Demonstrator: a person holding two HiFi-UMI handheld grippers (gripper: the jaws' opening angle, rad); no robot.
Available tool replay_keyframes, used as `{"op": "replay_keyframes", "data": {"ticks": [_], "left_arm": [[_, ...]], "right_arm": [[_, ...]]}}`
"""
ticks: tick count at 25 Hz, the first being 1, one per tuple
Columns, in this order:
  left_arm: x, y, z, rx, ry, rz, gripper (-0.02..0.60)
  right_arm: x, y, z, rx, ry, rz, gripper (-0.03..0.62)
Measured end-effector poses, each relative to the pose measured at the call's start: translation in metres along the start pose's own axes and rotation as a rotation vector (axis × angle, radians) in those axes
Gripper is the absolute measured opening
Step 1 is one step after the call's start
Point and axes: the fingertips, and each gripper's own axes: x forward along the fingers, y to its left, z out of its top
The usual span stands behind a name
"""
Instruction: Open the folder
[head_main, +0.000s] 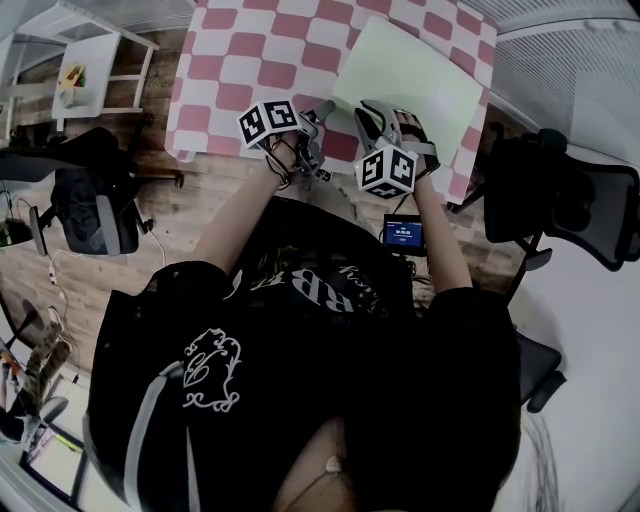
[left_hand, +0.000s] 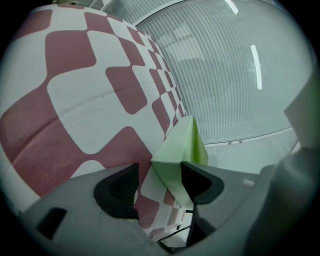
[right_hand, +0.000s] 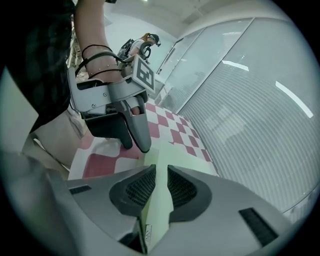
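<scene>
A pale green folder (head_main: 410, 85) lies on the red-and-white checked tablecloth (head_main: 250, 60), its near corner at the table's front edge. My right gripper (head_main: 372, 118) comes at that corner from the front. In the right gripper view the jaws (right_hand: 161, 170) stand narrow with the folder's sheet (right_hand: 159, 200) pinched between the pads. My left gripper (head_main: 318, 118) sits just left of it with jaws wide open (left_hand: 159, 172). The folder's raised corner (left_hand: 182, 145) stands between the left jaws, close to the right finger (left_hand: 200, 182) and apart from the left one.
Black office chairs stand at the left (head_main: 95, 205) and right (head_main: 570, 200) of the table. A small lit screen (head_main: 403, 234) hangs below the table's front edge. A ribbed glass wall (left_hand: 225, 65) runs beyond the table. White shelving (head_main: 75, 60) stands far left.
</scene>
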Motion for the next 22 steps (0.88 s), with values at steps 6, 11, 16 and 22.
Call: {"op": "replay_keyframes", "data": {"ticks": [6, 11, 16, 22], "left_arm": [[0.000, 0.000, 0.001, 0.012, 0.004, -0.006, 0.278], [-0.001, 0.000, 0.001, 0.012, 0.006, -0.005, 0.278], [0.000, -0.001, 0.001, 0.037, 0.009, 0.003, 0.278], [0.001, -0.003, 0.002, 0.038, 0.013, -0.009, 0.281]], "right_arm": [[-0.007, -0.006, 0.002, 0.023, 0.000, -0.015, 0.058], [-0.010, -0.010, 0.003, 0.059, 0.009, -0.016, 0.058], [-0.014, -0.018, 0.003, 0.071, 0.009, -0.057, 0.058], [-0.032, -0.083, 0.024, 0.123, -0.061, -0.193, 0.025]]}}
